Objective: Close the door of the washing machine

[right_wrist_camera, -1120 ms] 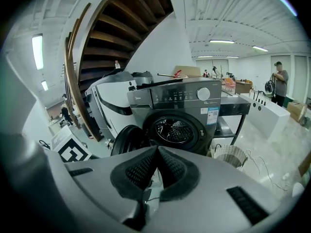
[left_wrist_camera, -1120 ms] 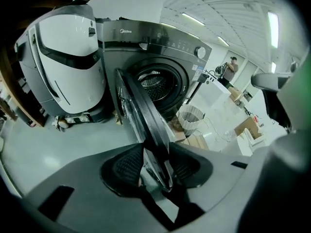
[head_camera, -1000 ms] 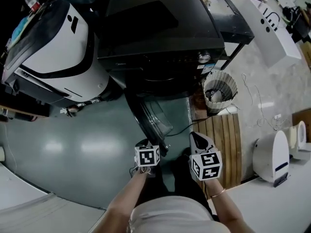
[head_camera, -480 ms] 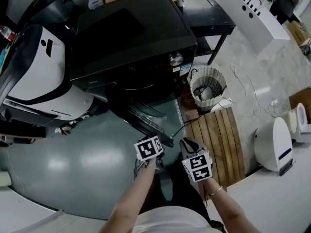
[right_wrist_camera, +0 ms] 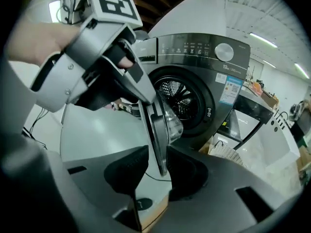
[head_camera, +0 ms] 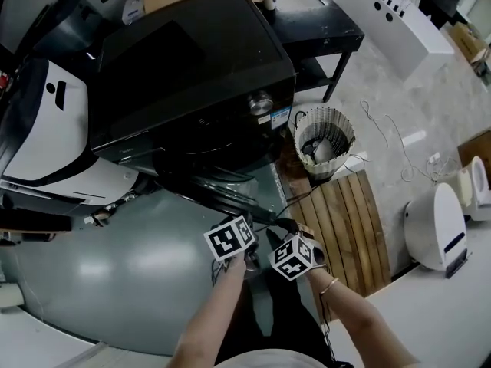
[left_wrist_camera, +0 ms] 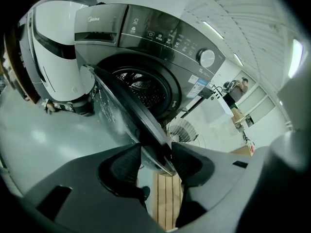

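The black front-loading washing machine stands at the top of the head view, its round glass door swung out toward me. The left gripper is shut on the door's outer rim; in the left gripper view the rim fills the gap between the pads, with the drum beyond. The right gripper sits just beside it, lower on the same rim. Its jaws are opening, and the door edge passes between the pads with a gap on the left. The left gripper shows there clamped higher on the door.
A wire basket stands right of the machine, with a wooden slat board below it and a cable across the floor. A white appliance sits on the left, a white device at the right and a black table behind.
The right gripper has come down onto the door's edge beside the left one and its jaws have spread. The left gripper has moved sideways, still on the door rim.
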Demonstrator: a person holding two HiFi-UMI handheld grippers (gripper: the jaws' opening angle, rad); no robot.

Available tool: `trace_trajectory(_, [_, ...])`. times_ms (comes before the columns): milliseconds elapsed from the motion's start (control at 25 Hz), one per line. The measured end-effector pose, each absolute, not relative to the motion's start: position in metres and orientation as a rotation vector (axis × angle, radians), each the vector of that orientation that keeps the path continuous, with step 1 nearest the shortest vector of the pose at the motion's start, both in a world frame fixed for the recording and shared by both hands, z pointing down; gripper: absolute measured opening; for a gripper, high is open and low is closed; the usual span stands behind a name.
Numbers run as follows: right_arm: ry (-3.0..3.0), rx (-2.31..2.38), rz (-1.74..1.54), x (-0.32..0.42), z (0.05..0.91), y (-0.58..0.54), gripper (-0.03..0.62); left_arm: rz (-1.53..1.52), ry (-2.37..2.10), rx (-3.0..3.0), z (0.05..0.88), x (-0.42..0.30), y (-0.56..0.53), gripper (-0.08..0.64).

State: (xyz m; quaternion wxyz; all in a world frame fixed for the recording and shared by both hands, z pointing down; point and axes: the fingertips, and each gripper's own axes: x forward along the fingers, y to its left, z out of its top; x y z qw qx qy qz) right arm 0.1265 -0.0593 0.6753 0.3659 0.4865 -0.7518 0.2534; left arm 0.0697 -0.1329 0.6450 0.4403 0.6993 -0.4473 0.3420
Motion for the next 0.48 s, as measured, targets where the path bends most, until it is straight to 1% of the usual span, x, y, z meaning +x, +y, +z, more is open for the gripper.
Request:
trace_trajectory(240, [-1.936, 1.173, 0.556, 0.137, 0.701, -0.096, 0.119, 0.844, -1.097, 1.737, 0.65, 0.087, -0.149, 0.217])
trace_trajectory(360, [-1.945, 1.14, 0.521, 0.139, 0.705, -0.107, 0.104, 0.828, -1.092, 1.73, 0.65, 0.093, -0.156, 0.218])
trace_trajectory(440, [-1.948, 1.132, 0.494, 0.14, 0.706, -0.114, 0.079, 0.823, -1.084, 1.724, 0.65, 0.097, -0.161, 0.218])
trace_trajectory(480, [-1.948, 1.135, 0.483, 0.143, 0.707, -0.116, 0.08, 0.821, -1.079, 1.722, 0.649, 0.099, -0.163, 0.218])
